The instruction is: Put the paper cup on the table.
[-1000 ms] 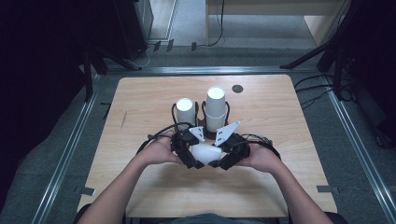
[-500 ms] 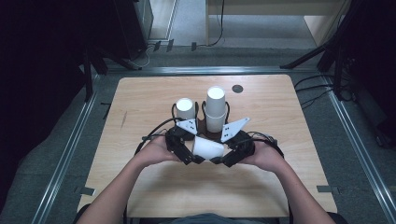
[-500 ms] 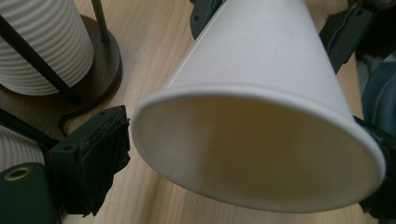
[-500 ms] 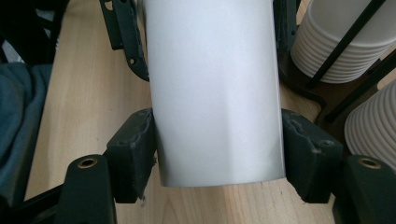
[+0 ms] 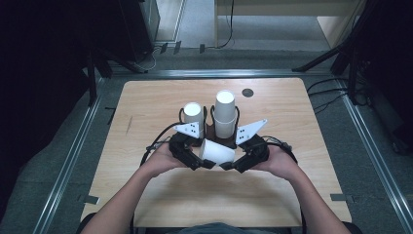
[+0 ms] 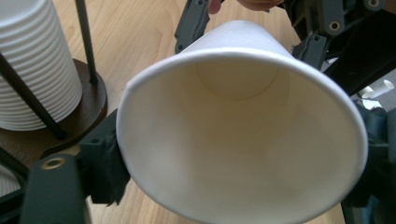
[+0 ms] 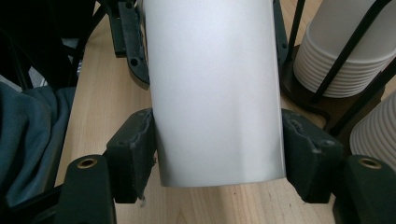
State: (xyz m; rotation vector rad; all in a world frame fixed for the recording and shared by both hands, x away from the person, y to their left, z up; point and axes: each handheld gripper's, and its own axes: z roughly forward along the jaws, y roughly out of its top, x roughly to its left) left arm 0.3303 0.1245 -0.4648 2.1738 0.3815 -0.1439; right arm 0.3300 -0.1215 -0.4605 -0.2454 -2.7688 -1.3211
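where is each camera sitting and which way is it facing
High view: fixed above the person's side of the table, looking forward and down; forearms, left gripper and right gripper meet at a paper cup.
Left gripper view: rides the left gripper, looking into the cup's open mouth; its own jaws flank the rim.
Right gripper view: rides the right gripper, looking along the cup's outer wall; its pads press both sides.
Shared: all show the cup; both gripper views show the cup stacks in their rack.
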